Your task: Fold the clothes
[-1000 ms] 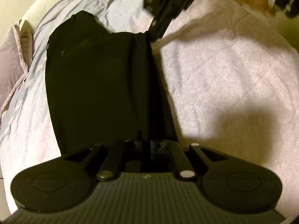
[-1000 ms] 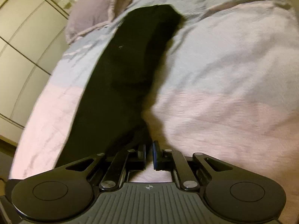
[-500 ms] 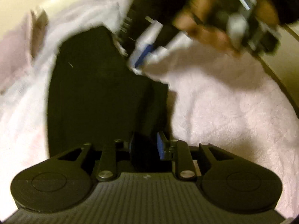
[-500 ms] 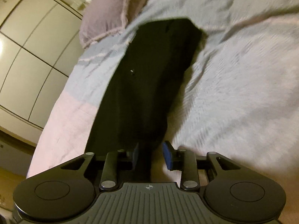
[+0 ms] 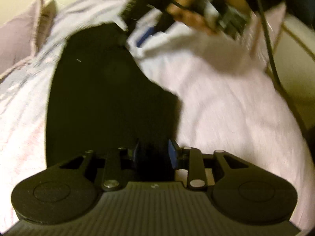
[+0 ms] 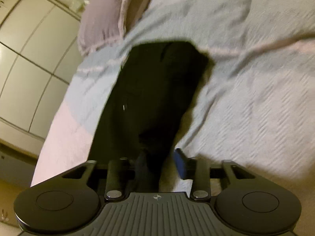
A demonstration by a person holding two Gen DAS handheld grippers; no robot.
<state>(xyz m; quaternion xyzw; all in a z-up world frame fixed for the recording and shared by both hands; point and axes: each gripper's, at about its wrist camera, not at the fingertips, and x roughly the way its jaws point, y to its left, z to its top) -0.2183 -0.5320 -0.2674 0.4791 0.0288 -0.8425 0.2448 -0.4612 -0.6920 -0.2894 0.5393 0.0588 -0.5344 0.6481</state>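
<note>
A quilted bedspread (image 6: 256, 98) covers the bed, pale blue toward the far end and pink nearer the camera, with soft creases across it. A mauve pillow (image 6: 102, 23) with a lighter trimmed edge lies at the head. Beside the bed stands a cream wardrobe (image 6: 25, 59) with panelled doors, above a tan floor (image 6: 11, 192)

Left gripper (image 5: 154, 154): jaws shut on the black garment (image 5: 110, 102) 1.0 s ago, now parted with the cloth lying between them. Right gripper (image 6: 159, 164): jaws likewise wider now, and seen from the left wrist it sits higher, at 12 to 1 o'clock, blurred.
</note>
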